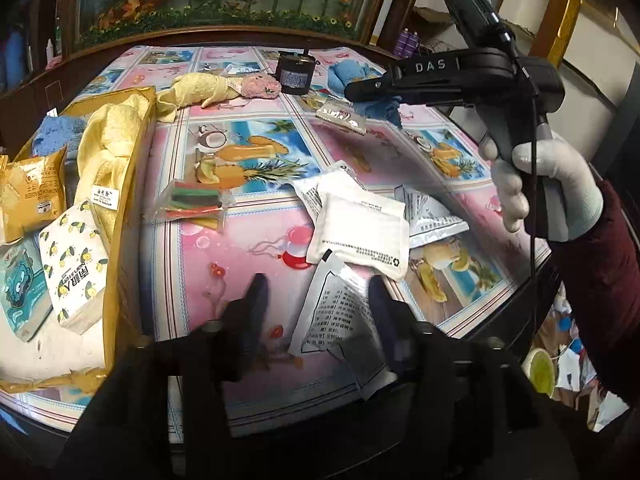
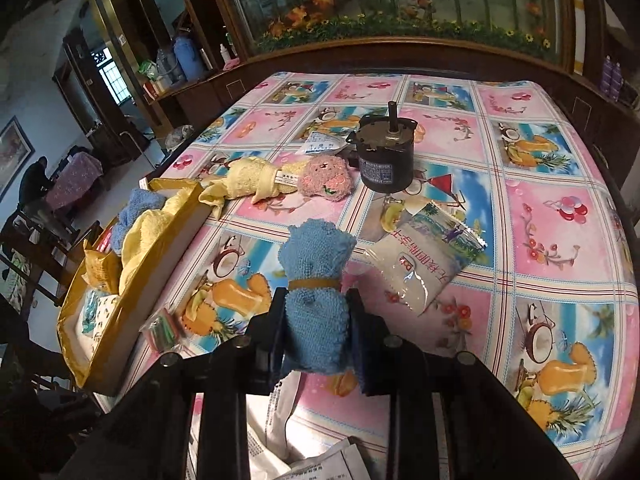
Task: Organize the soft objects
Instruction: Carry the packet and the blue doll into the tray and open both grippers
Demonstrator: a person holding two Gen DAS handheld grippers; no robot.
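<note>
My right gripper (image 2: 316,296) is shut on a blue towel roll (image 2: 316,276) bound with a yellow band; both pads press its sides. In the left wrist view the right gripper (image 1: 350,90) hovers over the far right of the table with the blue towel (image 1: 380,110) in it. My left gripper (image 1: 318,304) is open near the front edge, with a silver printed sachet (image 1: 332,316) lying by its right finger. A golden box (image 1: 132,184) at the left holds a yellow towel (image 1: 108,140) and another blue towel (image 1: 52,132). A yellow towel roll (image 2: 248,178) and a pink plush (image 2: 326,178) lie behind.
A black motor (image 2: 380,160) stands at mid-table with a clear snack bag (image 2: 424,260) before it. White pouches (image 1: 360,232) and a pack of coloured strips (image 1: 196,204) lie in front. Tissue packs (image 1: 76,264) fill the box's near end. A gloved hand (image 1: 552,184) grips the right handle.
</note>
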